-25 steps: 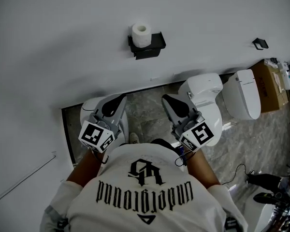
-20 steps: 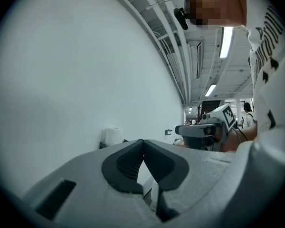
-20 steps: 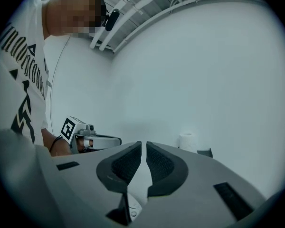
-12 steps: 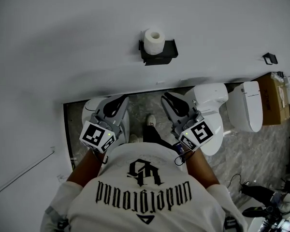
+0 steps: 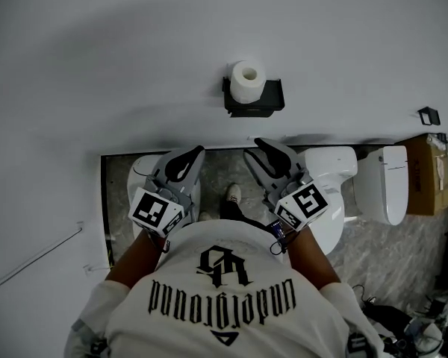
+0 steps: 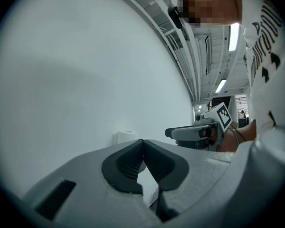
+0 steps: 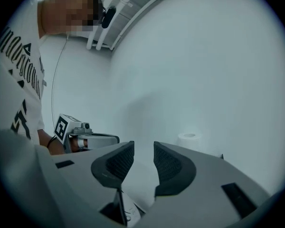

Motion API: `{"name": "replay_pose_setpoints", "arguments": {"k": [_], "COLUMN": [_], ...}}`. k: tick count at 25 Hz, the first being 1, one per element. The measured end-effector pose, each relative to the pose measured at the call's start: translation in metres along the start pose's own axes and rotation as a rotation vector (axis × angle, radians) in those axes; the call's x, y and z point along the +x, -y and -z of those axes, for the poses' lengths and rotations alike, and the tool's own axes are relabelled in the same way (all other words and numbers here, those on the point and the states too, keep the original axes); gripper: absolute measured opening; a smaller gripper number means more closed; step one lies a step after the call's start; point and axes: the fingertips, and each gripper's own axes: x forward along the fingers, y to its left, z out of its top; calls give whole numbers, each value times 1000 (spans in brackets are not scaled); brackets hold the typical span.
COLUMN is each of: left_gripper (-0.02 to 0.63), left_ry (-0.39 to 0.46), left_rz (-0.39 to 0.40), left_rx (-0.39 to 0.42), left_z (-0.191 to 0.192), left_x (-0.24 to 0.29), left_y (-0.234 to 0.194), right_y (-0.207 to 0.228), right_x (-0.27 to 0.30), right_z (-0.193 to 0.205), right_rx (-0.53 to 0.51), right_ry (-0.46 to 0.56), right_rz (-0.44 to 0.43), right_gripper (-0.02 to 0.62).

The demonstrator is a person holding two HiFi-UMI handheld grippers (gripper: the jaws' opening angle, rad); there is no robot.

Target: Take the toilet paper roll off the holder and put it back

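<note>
Toilet paper roll [image 5: 246, 76] stands on end at the left end of the black holder [image 5: 263, 104], which is fixed to the white wall. It is well ahead of both tools and untouched. The left tool [image 5: 197, 152] has its jaws closed tip to tip on nothing. The right tool [image 5: 258, 145] is empty too, its jaws a little apart and opening. The step in hand looks like the reach for the roll. I would let the right jaws spread wider than the roll before arriving and come at it level. Close gently on its sides, since soft paper crushes, then lift straight up clear of the holder. The only legible writing is on the shirt [image 5: 224, 297]: a gothic word, upside down in the head view, apparently "Underground". The tools' square markers carry patterns, not letters.
</note>
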Motion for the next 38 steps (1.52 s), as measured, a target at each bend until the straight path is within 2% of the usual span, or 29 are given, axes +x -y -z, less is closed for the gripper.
{"name": "replay_pose_setpoints", "arguments": {"k": [18,24,34,38], "left_gripper": [12,12,12,12], "left_ry": [-24,-42,-63,-71], "left_rz": [-69,-91,-131,-142], "left_rx": [-18,-20,-27,-36], "left_z": [3,8,11,15], "left_x": [78,94,113,119], "left_y": [-41,-52,-66,-71], "right_y": [87,118,144,150], "right_x": [49,65,92,102], "right_z": [6,16,29,34], "right_rx": [22,40,32,-16], "right_ry": [-45,-75,-152,-191], "right_rz": [-56,5,19,27], "right_gripper": [238,296,314,316]}}
